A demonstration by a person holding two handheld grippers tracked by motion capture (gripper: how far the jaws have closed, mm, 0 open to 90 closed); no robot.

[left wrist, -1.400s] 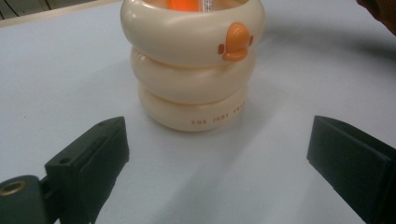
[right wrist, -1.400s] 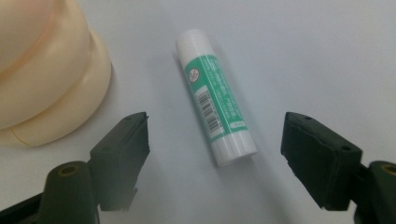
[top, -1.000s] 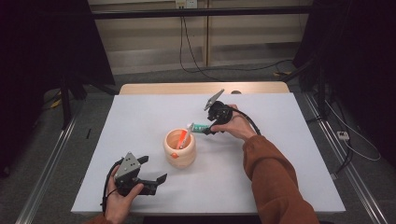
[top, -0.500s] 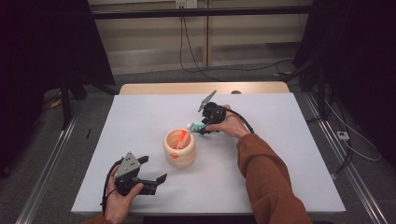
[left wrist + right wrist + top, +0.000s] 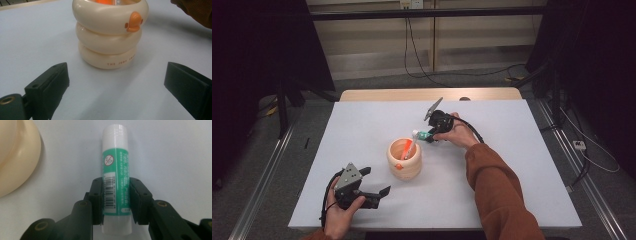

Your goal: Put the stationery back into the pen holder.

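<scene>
Jaws on your right gripper (image 5: 115, 202) have just been closing, and now they are clenched on the glue stick (image 5: 115, 177), one pad on each side of its lower barrel. Compared with a second ago, that gripper (image 5: 432, 134) has come a little nearer the cup (image 5: 404, 159), with the stick's white cap pointing toward the cup's rim. The cup has not moved, and neither has your left gripper (image 5: 371, 186).

In the high view the stick (image 5: 423, 134) lies at about 1 o'clock from the cup, just beside it on the white worktop (image 5: 522, 165). Your left gripper sits at about 8 o'clock from the cup, released, its jaws spread wide with nothing between them and the cup (image 5: 110, 32) well ahead of them.

The glue stick is a smooth plastic cylinder: white cap, white base, and a glossy green label with a barcode and small print. The cup is glossy cream, shaped like three stacked rings, with a small orange duck bill and two dots on the top ring and fine lettering on the bottom one. An orange item (image 5: 407, 148) stands inside it. The worktop is matt and plain. Both grippers have matt black, blocky pads.
</scene>
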